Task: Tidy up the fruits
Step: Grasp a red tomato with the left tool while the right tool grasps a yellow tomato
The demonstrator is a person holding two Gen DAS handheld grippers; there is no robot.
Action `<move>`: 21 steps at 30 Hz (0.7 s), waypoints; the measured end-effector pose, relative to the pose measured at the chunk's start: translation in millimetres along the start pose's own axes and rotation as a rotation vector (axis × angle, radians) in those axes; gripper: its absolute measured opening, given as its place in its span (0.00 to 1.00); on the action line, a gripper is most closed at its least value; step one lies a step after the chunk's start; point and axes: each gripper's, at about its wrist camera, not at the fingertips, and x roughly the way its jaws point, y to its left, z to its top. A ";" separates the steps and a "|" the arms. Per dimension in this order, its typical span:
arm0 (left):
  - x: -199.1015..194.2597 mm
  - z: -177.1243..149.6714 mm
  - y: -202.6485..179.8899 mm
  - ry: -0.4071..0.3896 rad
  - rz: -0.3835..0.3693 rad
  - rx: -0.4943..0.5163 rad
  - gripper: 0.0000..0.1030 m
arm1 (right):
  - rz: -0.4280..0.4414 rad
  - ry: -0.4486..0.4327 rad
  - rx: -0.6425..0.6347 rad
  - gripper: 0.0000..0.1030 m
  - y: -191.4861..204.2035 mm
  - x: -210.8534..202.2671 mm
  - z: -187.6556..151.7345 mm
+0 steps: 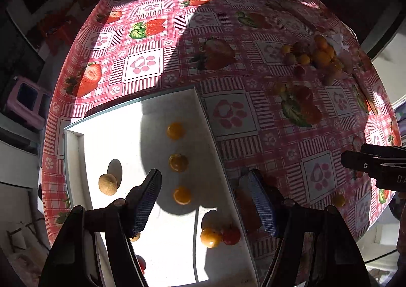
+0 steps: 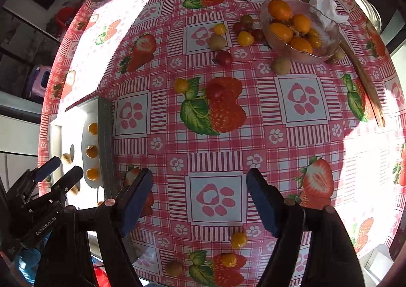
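A white tray (image 1: 106,129) lies on the table's left side; it holds three orange fruits in a row (image 1: 178,162), a tan fruit (image 1: 107,184), and a yellow (image 1: 210,237) and red tomato (image 1: 231,235). My left gripper (image 1: 203,200) is open and empty above the tray's right edge. My right gripper (image 2: 200,200) is open and empty above the tablecloth, near a yellow tomato (image 2: 238,240). A glass bowl (image 2: 327,41) of orange kumquats (image 2: 280,9) stands far right, with loose small tomatoes (image 2: 244,38) and tan fruits (image 2: 281,66) beside it.
The round table has a pink strawberry-print cloth (image 2: 215,155). A wooden stick (image 2: 365,81) lies along the right side and crumpled tissue (image 2: 327,9) sits behind the bowl. More loose fruits (image 2: 173,268) lie near the front edge. The left gripper shows in the right wrist view (image 2: 59,173).
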 end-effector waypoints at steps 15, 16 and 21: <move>43.0 -3.9 -75.6 0.111 -0.049 0.178 0.69 | -0.069 0.092 0.046 0.77 -40.9 24.4 -73.0; 47.1 -4.7 -78.3 0.120 -0.043 0.182 0.69 | -0.070 0.093 0.047 0.77 -40.9 26.3 -74.0; 63.9 -8.5 -83.6 0.165 -0.026 0.175 0.69 | -0.071 0.109 0.060 0.71 -41.2 36.5 -78.8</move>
